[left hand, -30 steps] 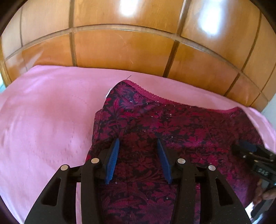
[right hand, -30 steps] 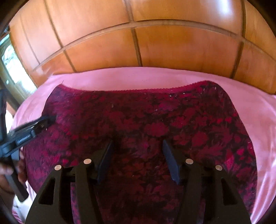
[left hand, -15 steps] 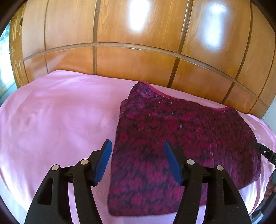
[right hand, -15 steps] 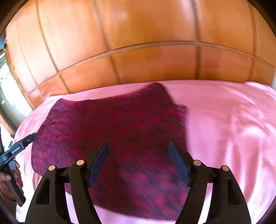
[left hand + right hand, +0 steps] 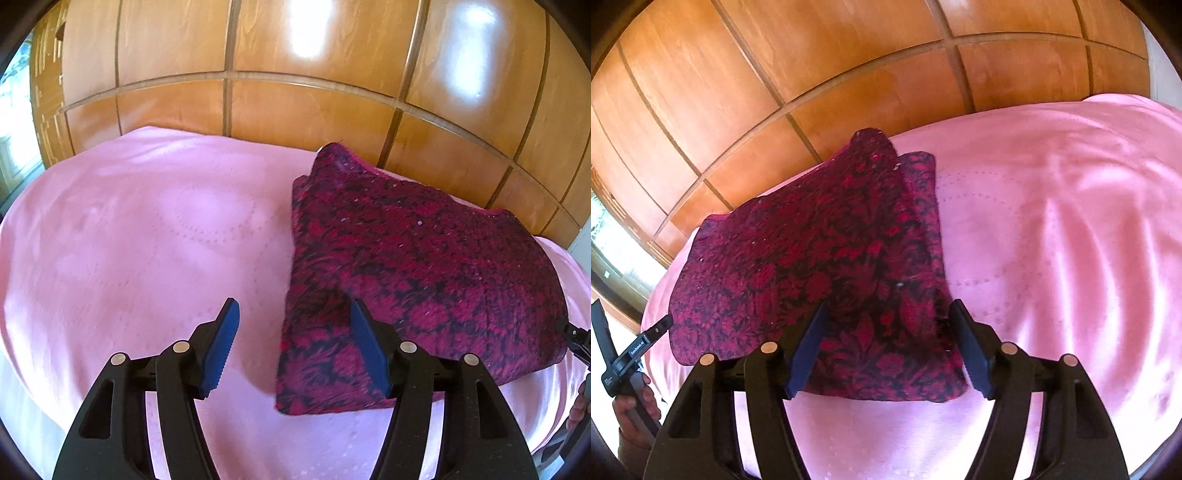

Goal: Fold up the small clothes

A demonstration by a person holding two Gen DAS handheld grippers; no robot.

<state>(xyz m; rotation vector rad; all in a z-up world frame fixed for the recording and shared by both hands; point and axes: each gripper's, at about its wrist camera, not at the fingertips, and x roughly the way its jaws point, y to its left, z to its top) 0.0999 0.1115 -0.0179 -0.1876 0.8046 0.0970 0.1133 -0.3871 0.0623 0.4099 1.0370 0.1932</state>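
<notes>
Dark red floral garment [image 5: 417, 266] folded flat on pink bedspread [image 5: 140, 240], wooden panelling [image 5: 314, 107] behind; left gripper [image 5: 291, 347] spread wide, holding nothing, garment's near left corner just ahead, beside right blue pad; right gripper [image 5: 886, 343] likewise spread wide, nothing held, garment [image 5: 827, 266] directly ahead between pads, bare pink bedspread [image 5: 1052, 240] off to right.
</notes>
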